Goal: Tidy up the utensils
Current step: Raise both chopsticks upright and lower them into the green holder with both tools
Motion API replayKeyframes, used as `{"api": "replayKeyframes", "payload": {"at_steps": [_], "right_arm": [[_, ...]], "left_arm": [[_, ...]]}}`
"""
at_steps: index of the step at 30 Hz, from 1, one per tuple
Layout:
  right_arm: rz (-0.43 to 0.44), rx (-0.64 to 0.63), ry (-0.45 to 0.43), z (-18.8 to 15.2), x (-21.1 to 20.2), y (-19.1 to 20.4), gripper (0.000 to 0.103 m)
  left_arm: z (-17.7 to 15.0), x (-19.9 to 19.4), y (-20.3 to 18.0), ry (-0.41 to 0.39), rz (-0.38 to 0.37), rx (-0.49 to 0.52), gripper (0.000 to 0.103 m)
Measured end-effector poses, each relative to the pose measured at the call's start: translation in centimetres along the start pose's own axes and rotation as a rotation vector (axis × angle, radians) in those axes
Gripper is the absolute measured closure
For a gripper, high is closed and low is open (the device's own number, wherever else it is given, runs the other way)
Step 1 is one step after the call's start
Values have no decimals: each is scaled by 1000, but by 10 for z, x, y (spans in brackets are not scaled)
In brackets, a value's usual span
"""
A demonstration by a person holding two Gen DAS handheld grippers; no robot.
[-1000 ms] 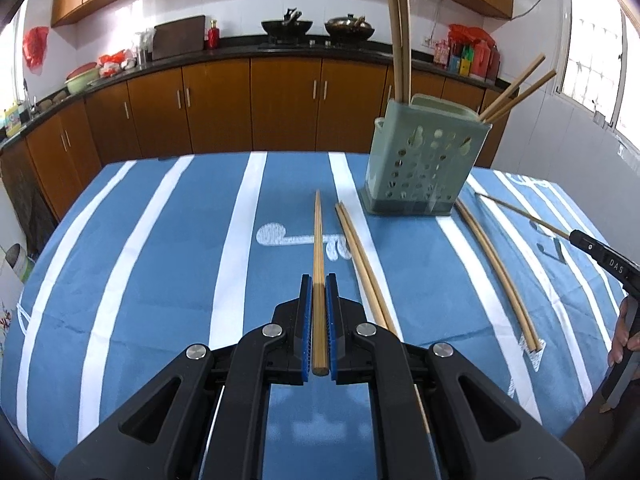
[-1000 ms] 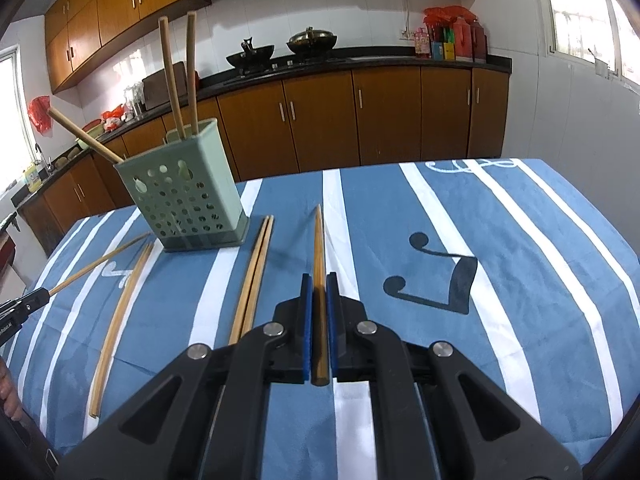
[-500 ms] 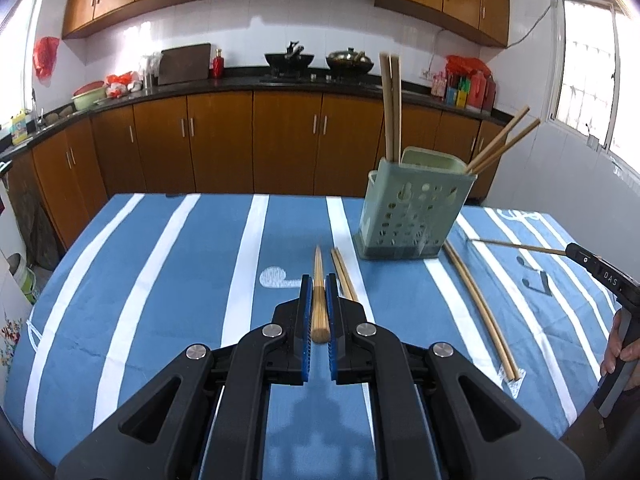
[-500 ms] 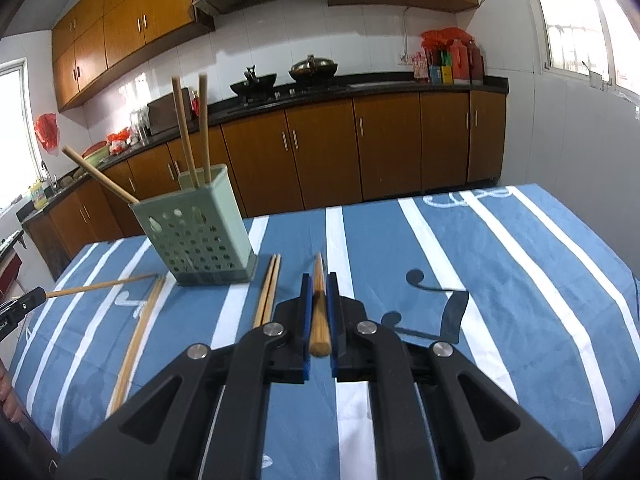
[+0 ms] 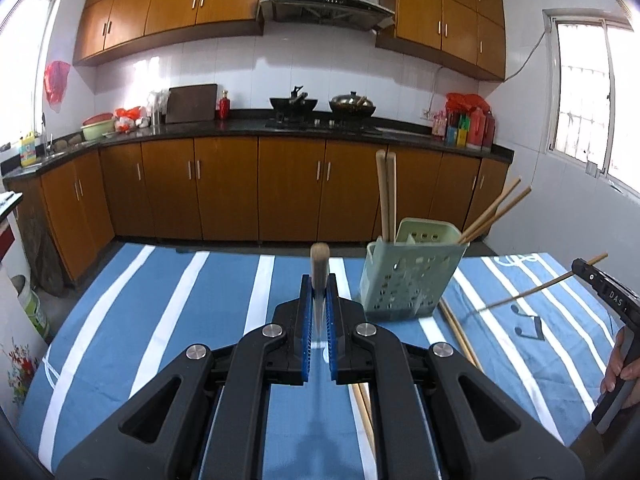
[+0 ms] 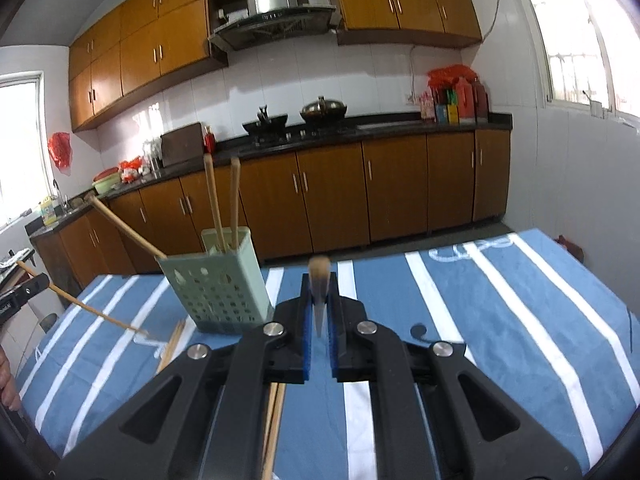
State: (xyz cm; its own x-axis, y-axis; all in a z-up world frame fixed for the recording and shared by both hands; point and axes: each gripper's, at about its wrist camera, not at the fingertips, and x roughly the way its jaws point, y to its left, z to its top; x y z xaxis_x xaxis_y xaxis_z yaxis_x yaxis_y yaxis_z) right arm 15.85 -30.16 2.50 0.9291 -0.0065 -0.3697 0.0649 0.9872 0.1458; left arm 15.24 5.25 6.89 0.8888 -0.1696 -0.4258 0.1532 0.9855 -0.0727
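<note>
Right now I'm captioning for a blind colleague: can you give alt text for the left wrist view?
The left gripper clamps a wooden chopstick pointing up, above a blue striped tablecloth. To its right stands a green perforated holder with four chopsticks inside.

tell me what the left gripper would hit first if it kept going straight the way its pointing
Probably nothing on the table: the left gripper, shut on a chopstick, points past the green holder on its right, toward the kitchen cabinets. Depth is unclear.
</note>
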Motion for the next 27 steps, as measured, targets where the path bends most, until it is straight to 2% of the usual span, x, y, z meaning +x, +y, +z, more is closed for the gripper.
{"api": "replayKeyframes", "payload": {"at_steps": [6,14,18,21,24,27], "right_arm": [[62,-6,-43,34,-22,9,95],[264,-2,-135,89,-59,40,95],[263,-33,-215,105,-64,59,95],[253,-41,-245,112,-55,67,95],[227,-61,-260,113,-41,75,95],[203,-78,-254,114,-21,80,95]], "left_arm": [[17,-13,-6,-40,-25,21,96],[59,-39,-28,-135,-133,32,96],[77,-45,-40,-202,-151,28,96],[91,-36,-44,-228,-161,-7,96],[99,-24,-48,-244,-152,-24,96],[105,0,-54,-219,-138,-20,96]]}}
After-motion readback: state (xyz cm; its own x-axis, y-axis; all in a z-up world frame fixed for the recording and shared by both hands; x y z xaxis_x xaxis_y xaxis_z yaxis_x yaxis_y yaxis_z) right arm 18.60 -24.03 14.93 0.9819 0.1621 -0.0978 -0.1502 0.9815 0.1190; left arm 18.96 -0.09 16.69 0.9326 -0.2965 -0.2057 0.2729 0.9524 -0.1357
